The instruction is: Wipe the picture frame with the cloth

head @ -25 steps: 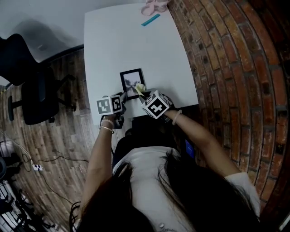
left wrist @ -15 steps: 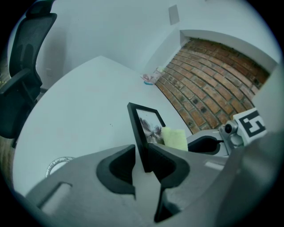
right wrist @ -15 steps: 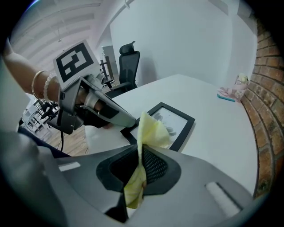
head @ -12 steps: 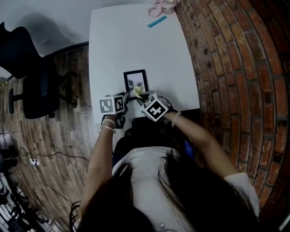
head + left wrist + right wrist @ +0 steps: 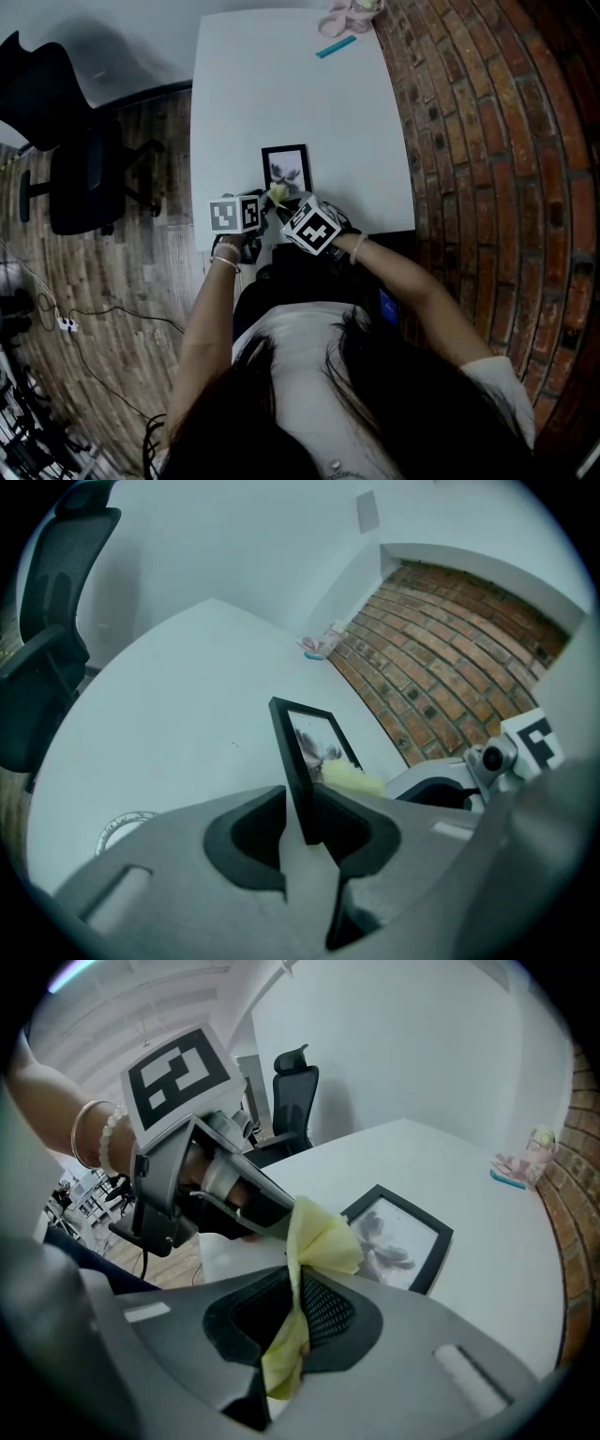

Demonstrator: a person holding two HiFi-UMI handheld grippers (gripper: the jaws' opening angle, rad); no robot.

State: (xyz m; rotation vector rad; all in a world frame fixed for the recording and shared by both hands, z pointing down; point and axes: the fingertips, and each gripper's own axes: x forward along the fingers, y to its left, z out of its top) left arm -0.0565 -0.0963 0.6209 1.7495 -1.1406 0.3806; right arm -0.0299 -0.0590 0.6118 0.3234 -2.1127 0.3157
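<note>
**Head view.** A white table (image 5: 281, 94) fills the upper middle of the view. A brick wall (image 5: 487, 141) stands to the right, and a wooden floor (image 5: 141, 281) with a black office chair (image 5: 66, 141) lies to the left. The picture frame (image 5: 287, 172), black-rimmed, sits near the table's lower edge at the centre. The left gripper (image 5: 263, 203) meets its lower left corner. The right gripper (image 5: 284, 201) comes in from the lower right, carrying a yellow cloth (image 5: 277, 194) at the picture frame's lower edge. A pink object (image 5: 349, 11) and a teal strip (image 5: 336, 47) lie at the table's top right corner, well apart from the picture frame.

**Left gripper view.** At lower centre the two jaws are closed on the black rim of the picture frame, which runs away from them toward the middle of the view. The cloth overlaps the picture frame's right side just beyond the jaws. The right gripper shows at the right edge.

**Right gripper view.** The jaws are pinched together on the cloth. Its folded end stands up at the centre and its tail hangs below the jaws. The picture frame lies right of centre on the table. The left gripper reaches toward its near corner from the upper left, its tip hidden behind the cloth. A beaded bracelet (image 5: 94, 1138) circles the wrist at the left edge.
</note>
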